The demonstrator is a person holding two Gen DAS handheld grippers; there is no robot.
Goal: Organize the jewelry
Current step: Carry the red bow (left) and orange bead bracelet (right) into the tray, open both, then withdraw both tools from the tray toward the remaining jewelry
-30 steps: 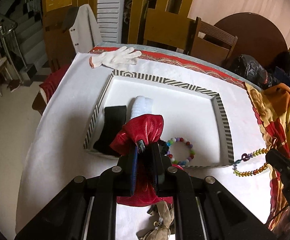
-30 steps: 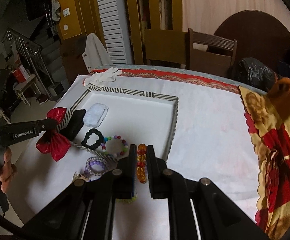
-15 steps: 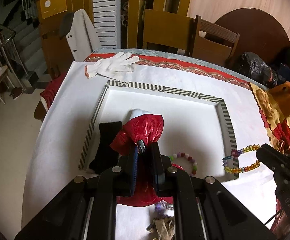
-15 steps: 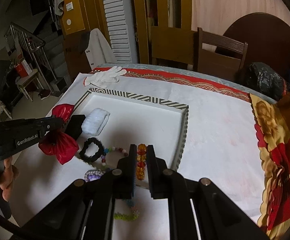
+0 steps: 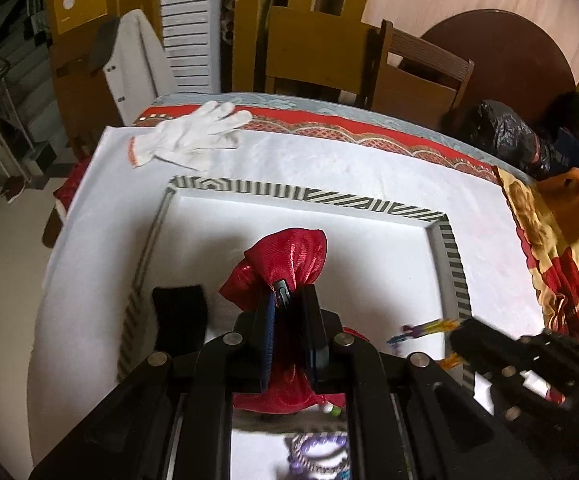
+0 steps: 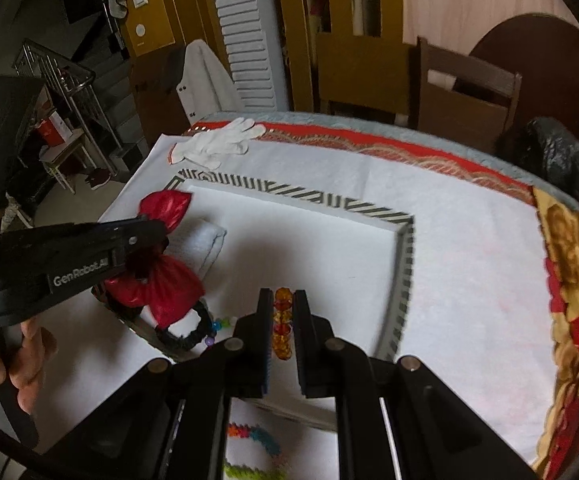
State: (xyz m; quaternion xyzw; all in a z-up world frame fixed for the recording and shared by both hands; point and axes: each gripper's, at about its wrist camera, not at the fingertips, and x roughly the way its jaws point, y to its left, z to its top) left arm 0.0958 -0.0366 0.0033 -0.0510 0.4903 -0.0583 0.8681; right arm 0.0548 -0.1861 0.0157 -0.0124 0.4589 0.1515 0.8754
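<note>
My left gripper (image 5: 289, 294) is clamped on the gathered neck of the red pouch (image 5: 289, 258), which hangs over the striped tray (image 5: 313, 196). My right gripper (image 6: 282, 300) is clamped on the amber bead bracelet (image 6: 282, 322), also above the tray. At ten o'clock from the bracelet, a white cloth roll (image 6: 205, 244) lies in the tray.

"GenRobot.AI" in white lettering on the black left claw (image 6: 157, 240) body.
</note>
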